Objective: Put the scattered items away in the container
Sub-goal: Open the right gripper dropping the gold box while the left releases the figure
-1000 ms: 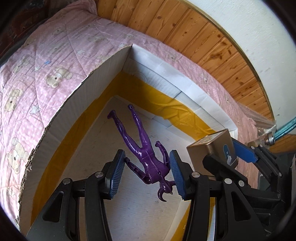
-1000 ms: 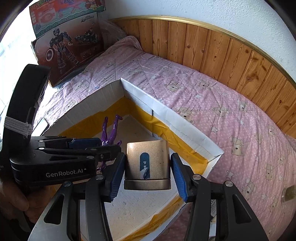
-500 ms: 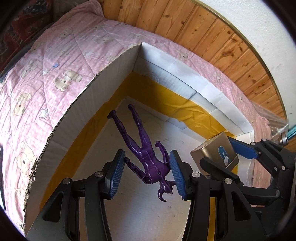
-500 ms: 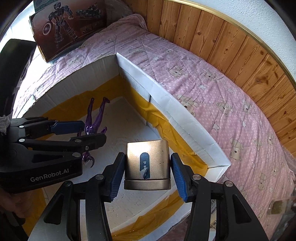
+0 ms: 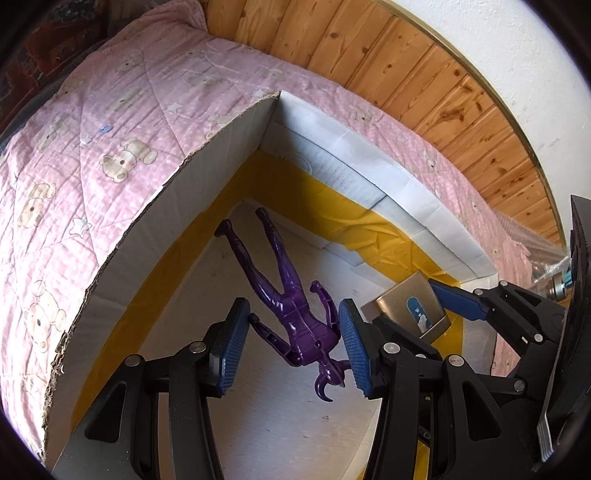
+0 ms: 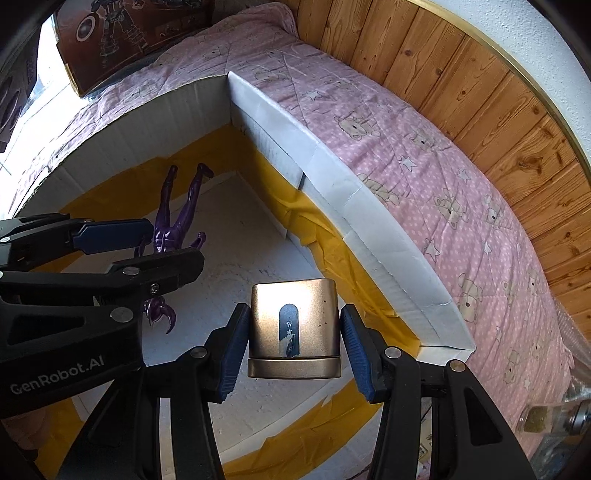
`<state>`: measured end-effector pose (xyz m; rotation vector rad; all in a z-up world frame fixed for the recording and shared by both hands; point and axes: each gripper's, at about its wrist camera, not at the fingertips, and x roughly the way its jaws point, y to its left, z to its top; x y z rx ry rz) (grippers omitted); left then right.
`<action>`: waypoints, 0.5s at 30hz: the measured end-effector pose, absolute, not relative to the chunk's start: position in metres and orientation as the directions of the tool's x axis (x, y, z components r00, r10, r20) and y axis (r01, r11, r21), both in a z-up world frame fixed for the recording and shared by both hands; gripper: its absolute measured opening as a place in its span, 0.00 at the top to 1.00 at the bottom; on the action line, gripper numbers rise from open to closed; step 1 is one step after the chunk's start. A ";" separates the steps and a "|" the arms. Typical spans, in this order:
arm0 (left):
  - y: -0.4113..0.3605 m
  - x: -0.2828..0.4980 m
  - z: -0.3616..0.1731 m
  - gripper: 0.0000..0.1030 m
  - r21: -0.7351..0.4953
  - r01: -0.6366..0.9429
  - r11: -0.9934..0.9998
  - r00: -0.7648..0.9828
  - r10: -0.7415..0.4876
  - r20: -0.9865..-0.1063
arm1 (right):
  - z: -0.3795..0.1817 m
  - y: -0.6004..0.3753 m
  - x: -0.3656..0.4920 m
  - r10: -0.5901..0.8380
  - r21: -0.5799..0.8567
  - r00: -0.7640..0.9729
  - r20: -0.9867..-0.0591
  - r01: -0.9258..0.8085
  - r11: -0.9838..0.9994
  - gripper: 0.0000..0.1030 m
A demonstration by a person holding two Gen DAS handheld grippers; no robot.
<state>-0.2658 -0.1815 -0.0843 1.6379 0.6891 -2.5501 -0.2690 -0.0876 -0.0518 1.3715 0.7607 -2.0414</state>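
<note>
**Both jaws loaded over the box**

Jaws on both sides are clamped on cargo. Over on the left gripper point(image 5: 291, 347), the blue pads pinch a purple action figure point(image 5: 284, 299) at its arms and shoulders, head pointing near, legs stretching away toward the far corner of the box. And the right gripper point(image 6: 293, 345) squeezes a small gold case point(image 6: 294, 328) square between its pads, a dark label facing the lens, lid band at the near end.

Both tools hang side by side, angled steeply down into the white cardboard box point(image 5: 373, 173), the gold case just right of the figure in the left wrist view. Yellow tape point(image 6: 321, 243) lines the base of the box walls, and the pale floor shows beneath both items. Whether either item touches that floor, I cannot tell.

Outside, the box sits on a pink teddy-bear quilt point(image 6: 424, 147), with wooden panelling point(image 5: 388, 62) running along the far wall. Far left in the right wrist view, a toy-robot carton point(image 6: 125, 33) leans at the end of the bed.
</note>
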 end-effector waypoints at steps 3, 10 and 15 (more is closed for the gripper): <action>-0.181 -0.268 -0.088 0.48 -0.356 0.254 -0.899 -0.438 0.221 -0.871 | -0.053 -0.088 -0.270 -0.128 -0.151 -0.323 -0.938 0.709 -0.689 0.51; -0.185 -0.269 -0.092 0.46 -0.353 0.278 -0.893 -0.432 0.212 -0.877 | -0.046 -0.085 -0.267 -0.117 -0.162 -0.349 -0.930 0.674 -0.721 0.49; -0.186 -0.266 -0.088 0.45 -0.361 0.260 -0.896 -0.439 0.223 -0.870 | -0.030 -0.075 -0.252 -0.175 -0.112 -0.356 -0.918 0.656 -0.746 0.49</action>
